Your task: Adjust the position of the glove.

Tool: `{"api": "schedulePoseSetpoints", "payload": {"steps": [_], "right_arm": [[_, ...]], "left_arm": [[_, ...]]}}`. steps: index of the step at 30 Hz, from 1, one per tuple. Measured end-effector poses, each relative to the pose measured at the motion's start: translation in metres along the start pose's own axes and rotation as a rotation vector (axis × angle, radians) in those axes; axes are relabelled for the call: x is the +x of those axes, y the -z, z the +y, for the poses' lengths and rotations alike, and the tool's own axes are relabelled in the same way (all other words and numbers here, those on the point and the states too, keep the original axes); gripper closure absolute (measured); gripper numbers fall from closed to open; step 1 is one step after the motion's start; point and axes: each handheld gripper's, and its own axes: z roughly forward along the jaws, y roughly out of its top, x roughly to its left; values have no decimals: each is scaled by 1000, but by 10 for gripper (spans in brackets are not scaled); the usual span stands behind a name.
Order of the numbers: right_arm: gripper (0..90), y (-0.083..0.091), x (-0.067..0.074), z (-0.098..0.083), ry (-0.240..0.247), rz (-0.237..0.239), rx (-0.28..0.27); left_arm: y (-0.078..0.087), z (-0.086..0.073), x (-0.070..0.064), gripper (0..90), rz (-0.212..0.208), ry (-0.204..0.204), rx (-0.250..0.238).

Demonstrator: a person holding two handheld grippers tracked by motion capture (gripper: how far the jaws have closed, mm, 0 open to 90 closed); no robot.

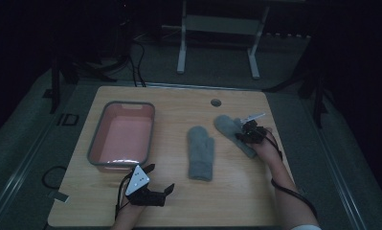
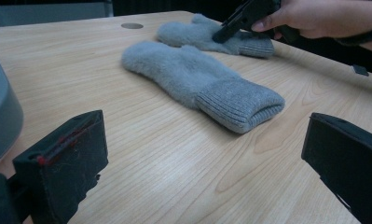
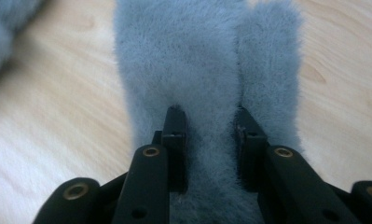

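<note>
Grip set: right gripper (image 3: 207, 116) pinches far mitten (image 3: 207, 56) at a fold of fleece for lifting, probably twd tub (image 1: 94, 139); left gripper (image 2: 202, 154) wide open, holding nothing, waits nr other mitten (image 2: 197, 81).

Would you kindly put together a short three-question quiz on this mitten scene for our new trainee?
1. True or false: the right gripper has a fold of the far mitten pinched between its jaws.
2. Which is nearest the left gripper? A) the round hole in the table B) the pink bin C) the far mitten
3. Fill in: the near mitten lies flat on the table, between the pink bin and the ____.

Key
1. True: in the right gripper view the grey fleece bunches between the two jaws.
2. B
3. far mitten
</note>
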Motion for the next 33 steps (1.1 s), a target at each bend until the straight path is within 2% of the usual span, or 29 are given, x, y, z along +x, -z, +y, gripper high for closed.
{"api": "schedulePoseSetpoints", "payload": {"steps": [1, 4, 7, 9, 12, 13, 16, 19, 21, 23, 26, 30, 33], "right_arm": [[723, 0, 0, 0, 0, 0, 0], [767, 1, 4, -1, -69, -38, -19], [784, 6, 9, 1, -109, -65, -27], [785, 12, 11, 2, -148, -73, -39], [784, 24, 14, 1, -206, -90, -87], [785, 28, 16, 0, -220, -113, -94], [784, 37, 21, -2, -266, -158, -101], [784, 48, 25, -9, -354, -173, -112], [783, 56, 30, -14, -389, -208, -118], [783, 63, 34, -20, -423, -222, -128], [783, 74, 45, -32, -450, -247, -136], [782, 84, 53, -40, -451, -273, -129], [777, 88, 55, -48, -488, -260, -135]], "left_arm": [[0, 0, 0, 6, 1, -2, 3], [0, 0, 0, 6, -2, -1, 1], [-1, 0, 0, 6, -3, -2, 1], [0, 0, 0, 6, -4, -1, 2], [0, 0, 1, 6, -4, 3, -1], [0, 0, 1, 6, -3, 2, -3], [0, 0, 0, 6, -4, 3, -2], [0, 1, -1, 6, -6, 0, -3], [0, 1, -1, 6, -6, -3, -3], [-1, 1, -1, 6, -5, 0, -2], [0, 1, -1, 6, -4, -3, -3], [0, 2, -2, 6, -8, -4, -7], [0, 2, -2, 7, -9, -9, -5]]}}
